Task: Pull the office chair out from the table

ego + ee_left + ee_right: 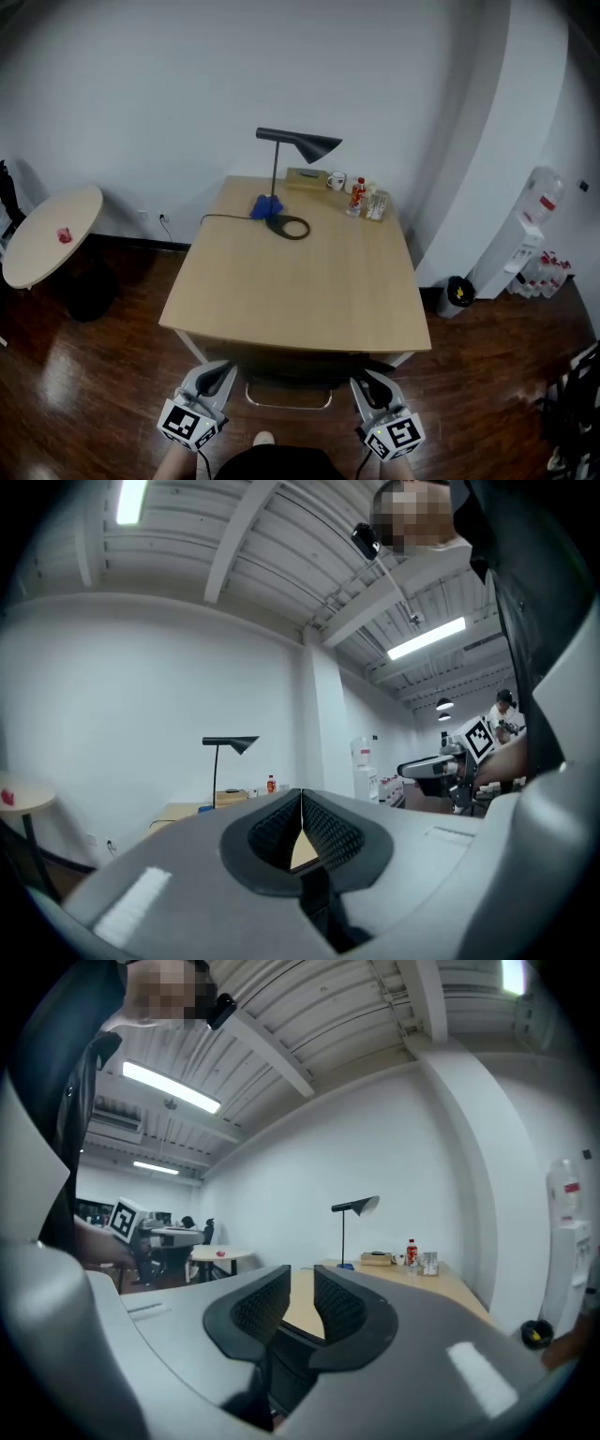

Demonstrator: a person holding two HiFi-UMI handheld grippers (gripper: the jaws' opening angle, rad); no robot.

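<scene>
Judging by how things lie, the pull has not begun: the dark, mesh-backed office chair (289, 368) sits tucked under the near edge of the pale wooden tabletop (300, 281). The left gripper (217, 375) hovers just left of the chair back, jaws pressed together on nothing. The right gripper (374, 382) hovers just right of it, jaws narrowly apart and empty

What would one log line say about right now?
left gripper: shut, empty | right gripper: slightly open, gripping nothing | office chair: pushed in at table, not gripped
</scene>
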